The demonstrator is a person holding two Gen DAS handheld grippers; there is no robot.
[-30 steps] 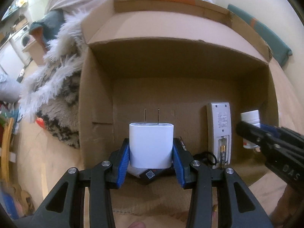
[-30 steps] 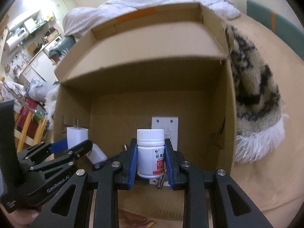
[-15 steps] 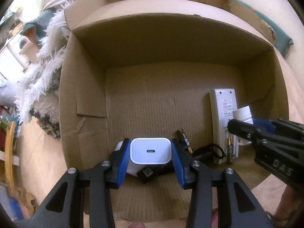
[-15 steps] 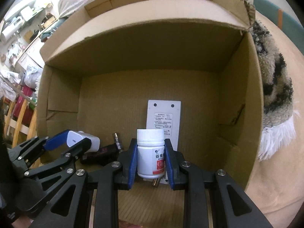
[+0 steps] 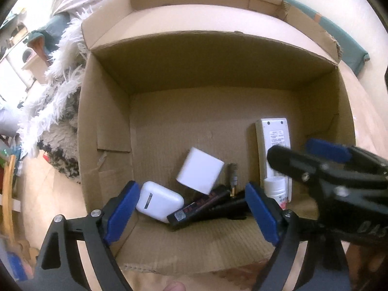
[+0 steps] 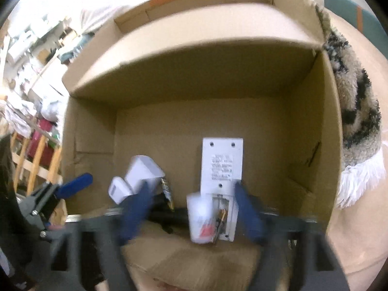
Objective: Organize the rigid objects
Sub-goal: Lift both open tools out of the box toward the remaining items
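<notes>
Inside the cardboard box (image 5: 104, 131), at its near left, the white earbud case (image 5: 158, 201) is seen lying on the floor, uncovered now where a second ago it was hidden under the held charger. The left gripper (image 5: 191, 208) is spread wide with nothing between its blue pads; its jaws have just been opening, and the white charger (image 5: 200, 169) that was clamped in them half a second ago is now free, tilted and blurred just beyond the case, over a black device (image 5: 198, 206) with a red label. Whether the charger has come to rest cannot be told. A battery (image 5: 233, 180) is seen beside the charger, and the white remote (image 5: 272, 140) lies face down further right, as before. The pill bottle (image 5: 275, 189) is found at the near end of the remote, partly hidden behind the left gripper's right pad. The right gripper (image 6: 194, 215) is likewise open; its jaws have just been opening, and the bottle (image 6: 200, 218), gripped upright until half a second ago, is now loose between the pads, smeared by motion and touching neither. It overlaps the remote's (image 6: 222, 162) open battery bay. The box and the shaggy rug (image 6: 354, 111) at its right are placed as in the earlier frames.
</notes>
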